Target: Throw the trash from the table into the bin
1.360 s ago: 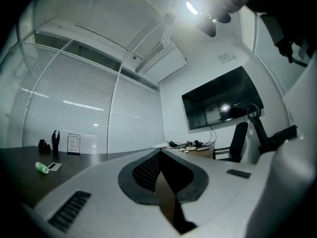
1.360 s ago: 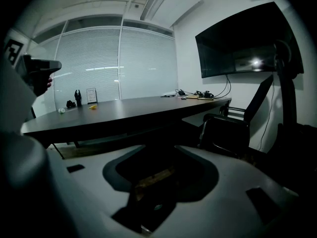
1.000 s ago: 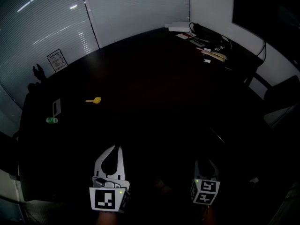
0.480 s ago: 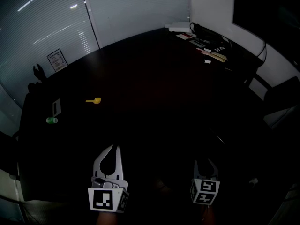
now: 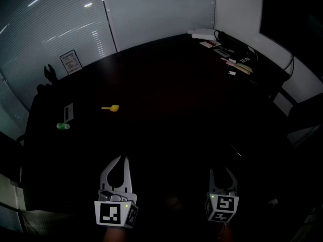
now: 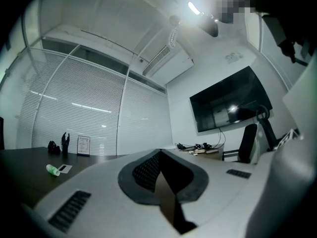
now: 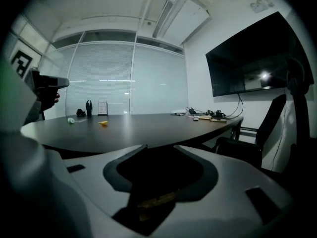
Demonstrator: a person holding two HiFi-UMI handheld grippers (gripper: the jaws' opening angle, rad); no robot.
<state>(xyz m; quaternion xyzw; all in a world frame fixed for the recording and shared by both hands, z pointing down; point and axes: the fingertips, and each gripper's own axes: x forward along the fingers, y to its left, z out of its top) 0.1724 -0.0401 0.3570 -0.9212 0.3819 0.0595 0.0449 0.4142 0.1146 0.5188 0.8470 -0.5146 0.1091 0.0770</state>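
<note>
Two grippers by the table's near edge
Left gripper has jaws together, right gripper jaws apart — both hold nothing; yellow scrap lies toward the left edge.

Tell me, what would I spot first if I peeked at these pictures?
Probably the huge dark table filling the room, with one little yellow thing and a small green thing standing out on its far left side. Then the two grippers at the bottom edge of the head view: the left gripper with jaws together and the right gripper with jaws apart, both empty.
</note>
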